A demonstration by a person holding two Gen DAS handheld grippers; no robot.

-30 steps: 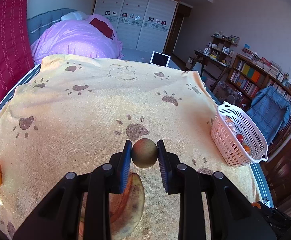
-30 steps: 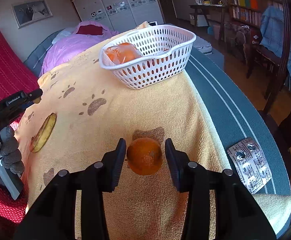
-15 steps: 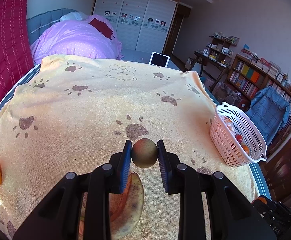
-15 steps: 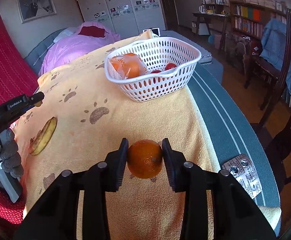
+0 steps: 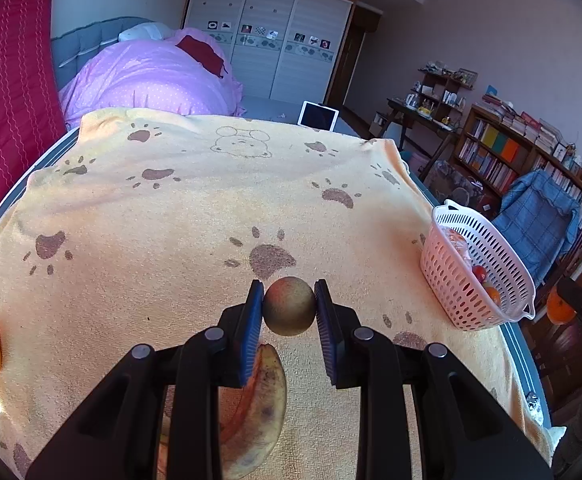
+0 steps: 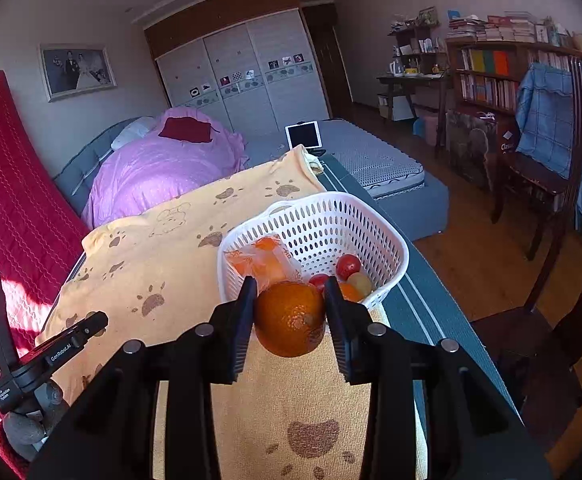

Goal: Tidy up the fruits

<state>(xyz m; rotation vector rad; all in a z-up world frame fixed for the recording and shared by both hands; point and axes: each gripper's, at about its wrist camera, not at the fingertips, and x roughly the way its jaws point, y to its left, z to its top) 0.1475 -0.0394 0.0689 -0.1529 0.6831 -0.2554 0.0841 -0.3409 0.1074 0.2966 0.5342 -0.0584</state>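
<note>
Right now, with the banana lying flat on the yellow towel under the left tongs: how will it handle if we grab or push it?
The banana looks heavily browned, so probably soft; a firm pinch may bruise or split it. Its curved, flat-lying shape should slide or pivot on the towel rather than roll. The terry nap likely adds drag when it is pushed.
</note>
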